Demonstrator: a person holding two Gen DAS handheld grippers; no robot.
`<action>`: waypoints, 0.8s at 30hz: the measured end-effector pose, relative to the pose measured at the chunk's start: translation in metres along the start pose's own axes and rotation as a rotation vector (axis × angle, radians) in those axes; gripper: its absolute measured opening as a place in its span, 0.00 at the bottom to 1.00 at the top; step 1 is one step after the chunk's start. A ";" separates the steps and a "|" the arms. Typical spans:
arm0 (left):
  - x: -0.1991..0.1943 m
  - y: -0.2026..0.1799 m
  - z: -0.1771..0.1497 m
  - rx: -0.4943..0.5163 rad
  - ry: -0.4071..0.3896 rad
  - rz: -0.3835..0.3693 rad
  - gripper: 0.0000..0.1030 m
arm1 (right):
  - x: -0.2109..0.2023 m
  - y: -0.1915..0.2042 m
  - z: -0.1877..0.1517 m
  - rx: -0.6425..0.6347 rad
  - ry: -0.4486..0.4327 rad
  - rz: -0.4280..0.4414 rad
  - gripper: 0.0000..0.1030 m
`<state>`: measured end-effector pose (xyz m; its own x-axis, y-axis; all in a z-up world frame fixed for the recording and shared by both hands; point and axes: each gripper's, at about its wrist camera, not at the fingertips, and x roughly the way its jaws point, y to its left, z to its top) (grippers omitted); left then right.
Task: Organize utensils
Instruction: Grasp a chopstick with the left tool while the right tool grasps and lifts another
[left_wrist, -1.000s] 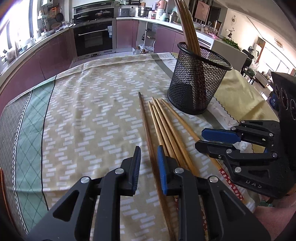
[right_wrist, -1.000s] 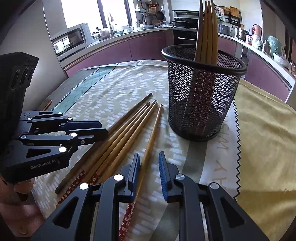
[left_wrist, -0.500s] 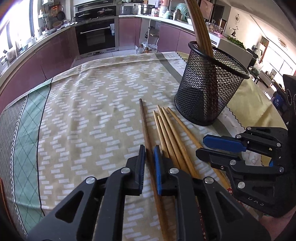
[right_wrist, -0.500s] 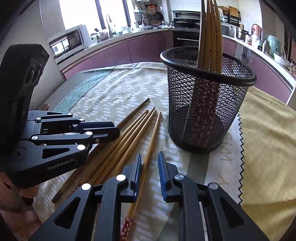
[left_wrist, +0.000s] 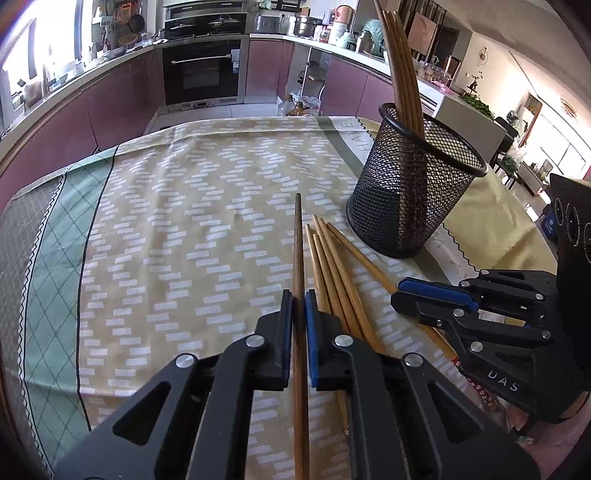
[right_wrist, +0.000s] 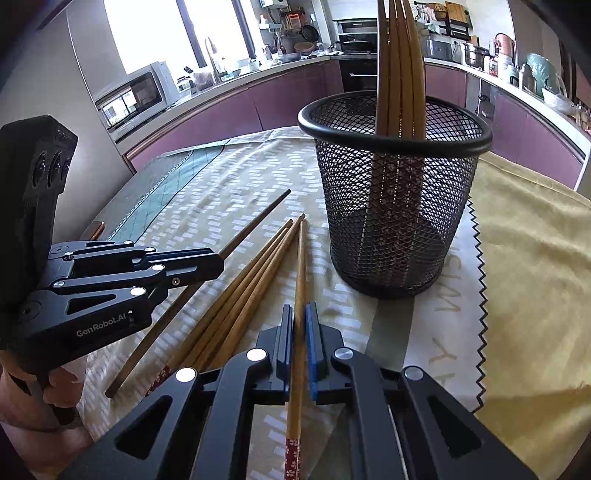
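Note:
Several chopsticks lie side by side on the patterned cloth in front of a black mesh holder (left_wrist: 413, 199) (right_wrist: 395, 199), which has several more standing in it. My left gripper (left_wrist: 298, 295) is shut on the dark brown chopstick (left_wrist: 297, 240) (right_wrist: 255, 229), the leftmost one, which runs forward between its pads. My right gripper (right_wrist: 299, 310) (left_wrist: 397, 290) is shut on the light bamboo chopstick (right_wrist: 300, 266) with a red flowered end, the rightmost one. The other light chopsticks (left_wrist: 332, 266) (right_wrist: 243, 291) rest loose between the two grippers.
A beige and green tablecloth (left_wrist: 166, 221) covers the table, with a yellow cloth (right_wrist: 524, 258) at the right. A hand (right_wrist: 40, 398) holds the left gripper's grip. Kitchen cabinets and an oven (left_wrist: 201, 74) stand beyond the table's far edge.
Both grippers closed: the left one onto the dark chopstick, the right one onto the rightmost bamboo chopstick. Both edged slightly closer to the chopsticks.

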<state>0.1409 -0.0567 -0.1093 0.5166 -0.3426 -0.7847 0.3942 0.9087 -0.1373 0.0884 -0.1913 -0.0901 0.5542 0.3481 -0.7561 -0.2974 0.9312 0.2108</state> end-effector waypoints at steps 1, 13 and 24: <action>-0.004 0.000 -0.001 0.002 -0.006 -0.006 0.07 | -0.002 0.000 0.000 0.000 -0.002 0.006 0.06; -0.067 0.001 0.001 0.023 -0.091 -0.113 0.07 | -0.055 -0.006 0.001 -0.015 -0.105 0.087 0.06; -0.134 -0.013 0.012 0.075 -0.219 -0.181 0.07 | -0.100 -0.023 0.011 0.017 -0.230 0.134 0.06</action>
<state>0.0756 -0.0256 0.0050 0.5812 -0.5487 -0.6009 0.5463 0.8104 -0.2117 0.0482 -0.2462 -0.0131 0.6738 0.4816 -0.5603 -0.3675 0.8764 0.3113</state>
